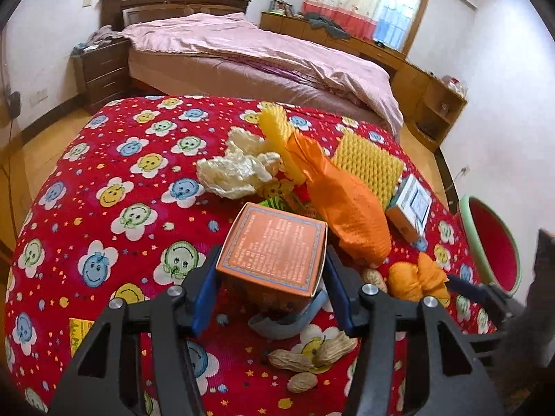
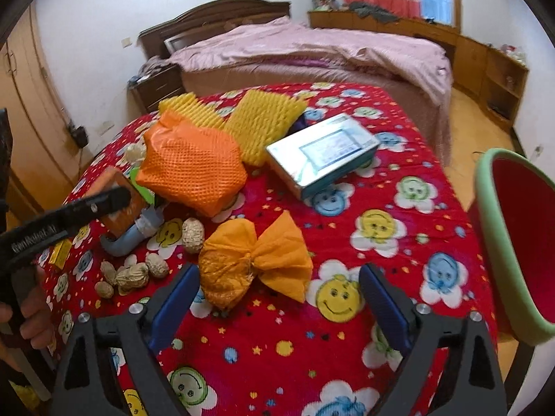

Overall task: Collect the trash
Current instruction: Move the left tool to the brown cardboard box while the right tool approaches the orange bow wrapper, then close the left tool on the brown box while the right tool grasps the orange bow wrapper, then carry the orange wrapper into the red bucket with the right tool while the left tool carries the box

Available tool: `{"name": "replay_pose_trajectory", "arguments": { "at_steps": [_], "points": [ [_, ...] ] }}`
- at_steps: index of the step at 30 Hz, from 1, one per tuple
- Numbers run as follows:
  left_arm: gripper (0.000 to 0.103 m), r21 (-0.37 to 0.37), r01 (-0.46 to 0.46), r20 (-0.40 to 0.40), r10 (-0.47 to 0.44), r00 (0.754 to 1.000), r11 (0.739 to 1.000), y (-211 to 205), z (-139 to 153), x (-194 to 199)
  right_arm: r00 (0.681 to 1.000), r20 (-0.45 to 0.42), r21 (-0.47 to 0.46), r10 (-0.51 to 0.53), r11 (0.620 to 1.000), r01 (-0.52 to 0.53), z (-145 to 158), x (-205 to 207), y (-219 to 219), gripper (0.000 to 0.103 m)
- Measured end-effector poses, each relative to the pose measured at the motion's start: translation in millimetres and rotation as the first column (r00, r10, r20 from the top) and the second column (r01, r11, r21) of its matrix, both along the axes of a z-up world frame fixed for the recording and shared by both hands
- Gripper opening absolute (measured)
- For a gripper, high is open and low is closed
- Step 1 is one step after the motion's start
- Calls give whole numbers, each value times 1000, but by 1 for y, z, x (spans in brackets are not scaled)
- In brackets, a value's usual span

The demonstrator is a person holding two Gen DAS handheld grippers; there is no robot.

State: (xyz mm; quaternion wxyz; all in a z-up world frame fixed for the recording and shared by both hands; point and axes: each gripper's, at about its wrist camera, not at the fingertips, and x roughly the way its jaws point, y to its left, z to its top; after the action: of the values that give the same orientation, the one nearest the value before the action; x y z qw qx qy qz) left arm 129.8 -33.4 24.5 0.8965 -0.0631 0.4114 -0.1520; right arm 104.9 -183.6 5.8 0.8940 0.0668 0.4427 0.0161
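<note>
My left gripper (image 1: 270,274) is shut on an orange box (image 1: 274,249), held just above the red smiley tablecloth (image 1: 104,208); the box also shows in the right wrist view (image 2: 119,208) with the left gripper's finger across it. My right gripper (image 2: 279,298) is open, its blue pads either side of a crumpled orange paper wad (image 2: 253,263), not touching it. Other trash lies around: a big orange bag (image 2: 190,166), yellow foam nets (image 2: 263,121), a white crumpled net (image 1: 236,168), a blue-white box (image 2: 322,152), peanut shells (image 2: 135,274) and a grey curved piece (image 1: 288,322).
A red bin with a green rim (image 2: 513,239) stands off the table's right edge; it also shows in the left wrist view (image 1: 492,242). A bed with pink covers (image 1: 260,52) lies behind the table. A small yellow packet (image 1: 79,332) lies at the near left.
</note>
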Motion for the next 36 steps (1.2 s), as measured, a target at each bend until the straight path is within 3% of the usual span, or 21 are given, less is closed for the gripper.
{"name": "replay_pose_trajectory", "arguments": {
  "at_steps": [7, 12, 16, 24, 36],
  "points": [
    [56, 2, -20, 8, 20, 1000, 1000, -2, 10, -5, 998, -12, -16, 58, 998, -58, -3, 13, 11, 85],
    [56, 19, 25, 37, -26, 999, 1000, -5, 11, -15, 998, 23, 39, 56, 998, -57, 0, 8, 12, 50],
    [56, 29, 99, 63, -101, 993, 995, -12, 19, -25, 999, 50, 40, 20, 999, -22, 7, -3, 16, 35],
    [56, 31, 193, 55, -195, 979, 981, -31, 35, -41, 989, 121, 34, -80, 996, 77, 41, -36, 2, 33],
    [56, 1, 291, 70, -291, 954, 957, -101, 61, -56, 963, 181, 30, -199, 980, 197, 82, -79, -66, 33]
  ]
}}
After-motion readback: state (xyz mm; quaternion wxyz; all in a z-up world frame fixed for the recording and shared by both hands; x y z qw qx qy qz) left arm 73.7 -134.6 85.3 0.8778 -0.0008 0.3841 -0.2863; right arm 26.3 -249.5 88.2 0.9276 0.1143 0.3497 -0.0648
